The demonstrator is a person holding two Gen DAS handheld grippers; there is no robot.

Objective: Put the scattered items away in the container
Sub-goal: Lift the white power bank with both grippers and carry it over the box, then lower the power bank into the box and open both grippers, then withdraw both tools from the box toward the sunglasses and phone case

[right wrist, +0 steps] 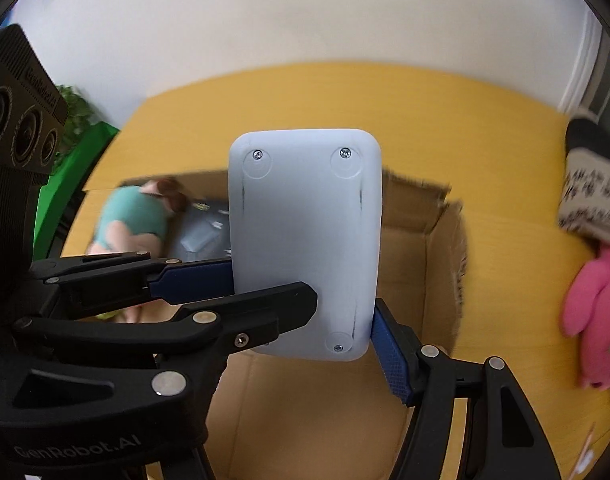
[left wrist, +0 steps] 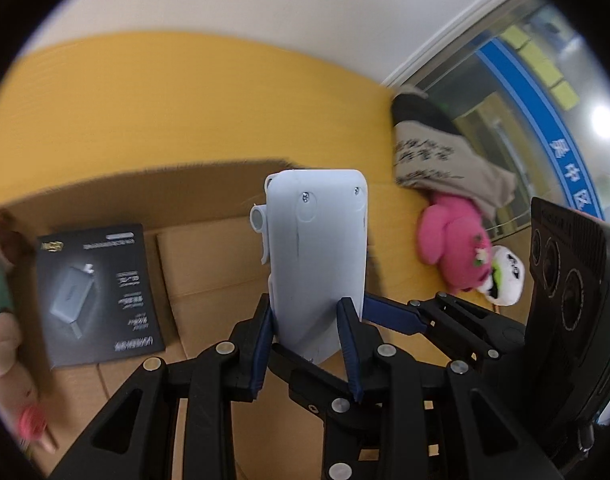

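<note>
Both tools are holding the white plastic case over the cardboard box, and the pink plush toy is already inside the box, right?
Not quite. The pink plush toy lies on the yellow table, outside the cardboard box; the left wrist view shows it. Both tools do hold the white plastic case over it.

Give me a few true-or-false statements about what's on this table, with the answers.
1. The left hand-held gripper and the right hand-held gripper both grip one pale grey case. True.
2. The pink plush toy lies inside the cardboard box. False: it lies on the yellow table, outside the box.
3. A dark product box lies in the cardboard box. True.
4. The cardboard box is closed. False: it is open on top.
</note>
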